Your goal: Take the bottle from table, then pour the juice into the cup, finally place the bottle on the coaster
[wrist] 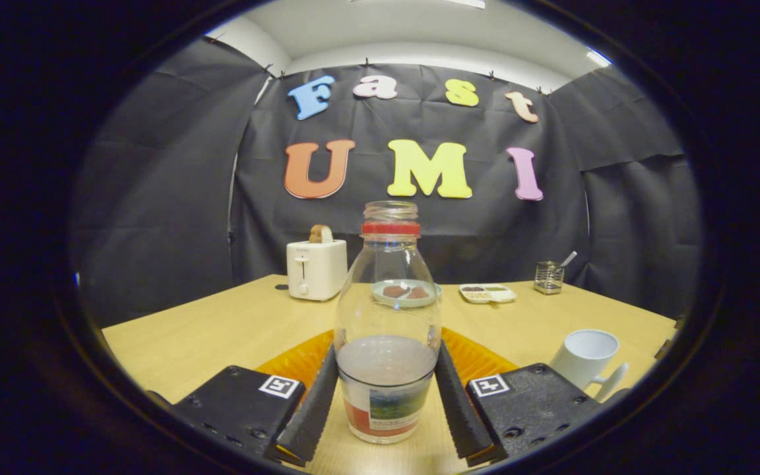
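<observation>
Bottle [387, 316] stands upright on the table [221, 330], long axis vertical, open mouth pointing straight up, set squarely between the two fingers of the gripper [386, 402]. It is clear glass or plastic with rounded shoulders, a narrow threaded neck and a red ring below the mouth; no cap is fitted. A pale, cloudy liquid fills roughly the lower third, and a printed label wraps the base. Both ribbed black finger pads [314, 409] lie against the lower sides of the bottle, one on each flank, so the gripper appears closed on it, with the base resting on the table. The finger bodies are black blocks, each carrying a small square marker. Just behind the bottle, under and beyond the fingers, lies an orange ribbed coaster [479, 359], round in outline. Ahead and to the right of the right finger stands a white cup [586, 356], handle toward the gripper. Well beyond, on the light wood-grain tabletop, are a white toaster [316, 267], a pale plate [406, 293] seen through the bottle, a divided white tray [487, 293] and a small mesh holder [548, 277].
</observation>
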Motion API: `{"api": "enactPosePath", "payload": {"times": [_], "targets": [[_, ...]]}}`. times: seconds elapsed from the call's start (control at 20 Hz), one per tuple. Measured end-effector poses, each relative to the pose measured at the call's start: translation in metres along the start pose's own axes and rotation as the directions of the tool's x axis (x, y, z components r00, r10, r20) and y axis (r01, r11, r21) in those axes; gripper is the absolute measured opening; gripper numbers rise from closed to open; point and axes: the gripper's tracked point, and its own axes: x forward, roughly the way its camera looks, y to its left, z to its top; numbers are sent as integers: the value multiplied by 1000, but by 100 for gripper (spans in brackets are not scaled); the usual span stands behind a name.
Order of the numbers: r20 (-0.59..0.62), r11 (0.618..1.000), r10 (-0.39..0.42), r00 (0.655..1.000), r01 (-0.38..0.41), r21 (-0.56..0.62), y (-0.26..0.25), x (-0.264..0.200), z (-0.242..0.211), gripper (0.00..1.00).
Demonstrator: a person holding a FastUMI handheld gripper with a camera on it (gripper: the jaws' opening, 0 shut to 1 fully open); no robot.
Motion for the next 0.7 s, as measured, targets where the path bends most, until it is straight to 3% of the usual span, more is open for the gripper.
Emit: {"api": "enactPosePath", "payload": {"times": [0.35, 0.7], "targets": [[-10, 989, 17, 1000, -15, 147, -4, -17, 18, 79], [-15, 943, 38, 999, -31, 331, -11, -27, 43, 78]]}}
